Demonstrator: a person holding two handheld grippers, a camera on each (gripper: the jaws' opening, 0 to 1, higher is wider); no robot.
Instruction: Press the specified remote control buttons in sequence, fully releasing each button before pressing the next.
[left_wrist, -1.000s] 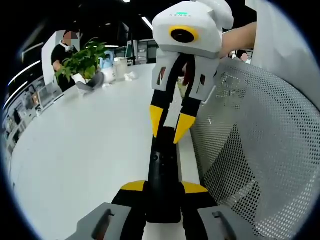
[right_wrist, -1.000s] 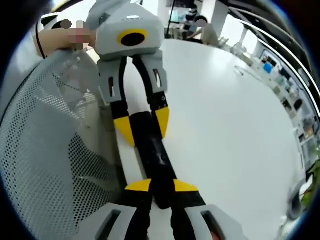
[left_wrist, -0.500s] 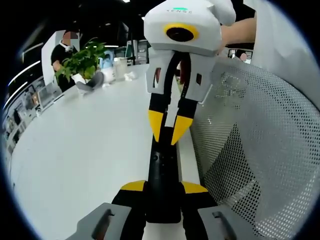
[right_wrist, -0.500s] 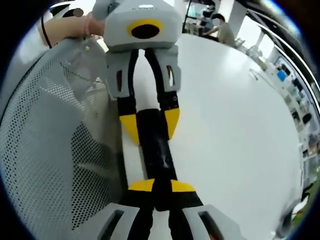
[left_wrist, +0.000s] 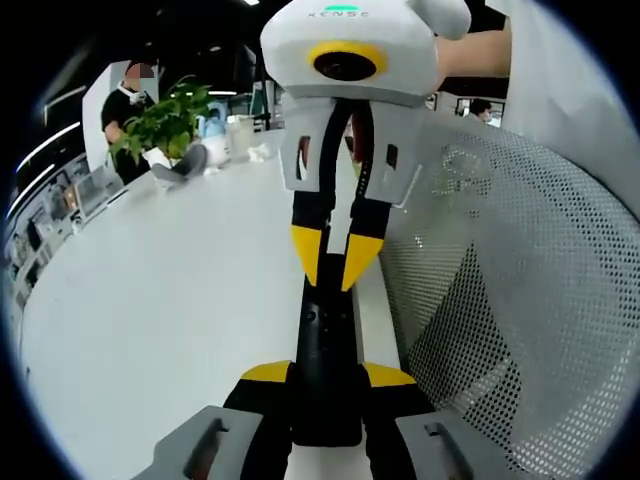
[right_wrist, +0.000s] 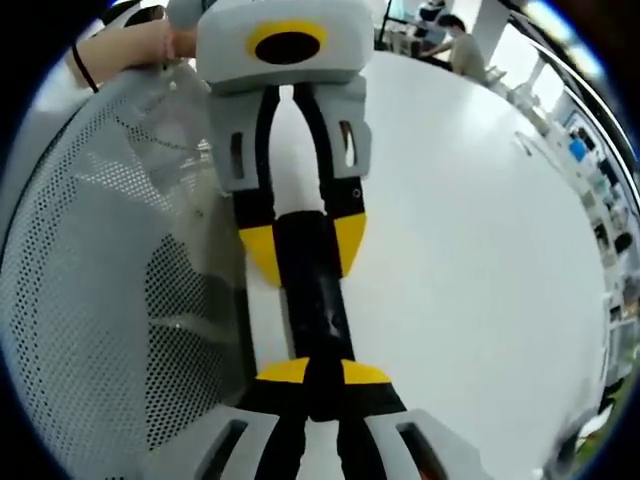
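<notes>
Left gripper view: the left gripper (left_wrist: 326, 378) clamps the near end of a black remote (left_wrist: 326, 350) just above the white table (left_wrist: 150, 320), beside a mesh chair (left_wrist: 520, 300); the right gripper (left_wrist: 333, 262), jaws nearly closed and holding nothing, points its tips at the remote's far end. The remote looks light, rigid and smooth; grip its long sides, clear of buttons. Since the earlier frame, the right gripper has closed in, tips narrowing.

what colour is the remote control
Black; the remote control shows best in the left gripper view, clamped by the left gripper.
</notes>
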